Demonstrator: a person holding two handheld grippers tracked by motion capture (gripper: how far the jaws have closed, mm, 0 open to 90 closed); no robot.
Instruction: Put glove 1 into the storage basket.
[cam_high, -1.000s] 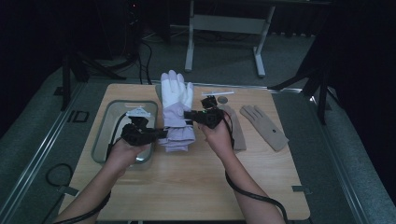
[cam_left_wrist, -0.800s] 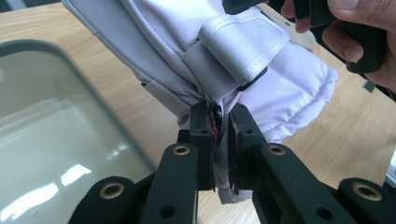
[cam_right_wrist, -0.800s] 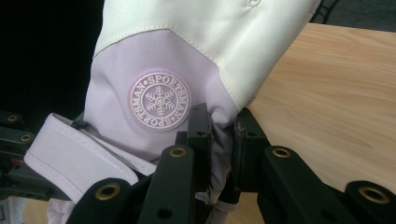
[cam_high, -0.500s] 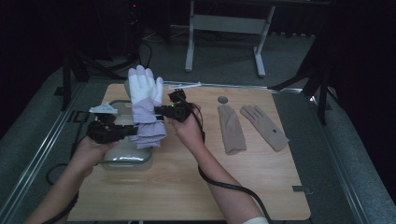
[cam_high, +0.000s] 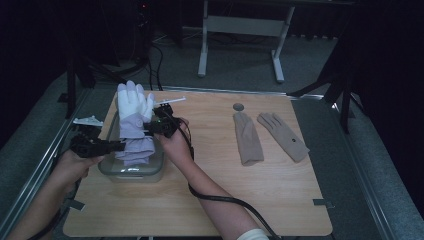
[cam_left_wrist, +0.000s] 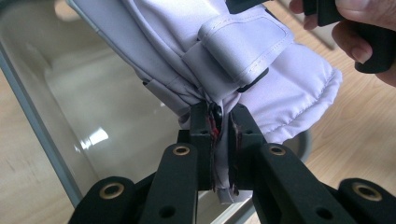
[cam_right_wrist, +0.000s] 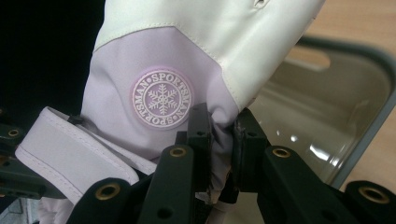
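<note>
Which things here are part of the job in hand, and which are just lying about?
In the job:
- white and lilac ski glove
- clear plastic tub
- left claw
- right claw

Lying about:
- two beige gloves and
- round grey disc
- white strip

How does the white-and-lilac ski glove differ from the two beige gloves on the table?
The ski glove is padded and bulky, white at the fingers and lilac at the cuff; the beige gloves are thin and one colour. The ski glove is held over the clear tray by the left gripper and right gripper; the beige gloves lie flat on the wooden table, untouched. All point fingers away.
</note>
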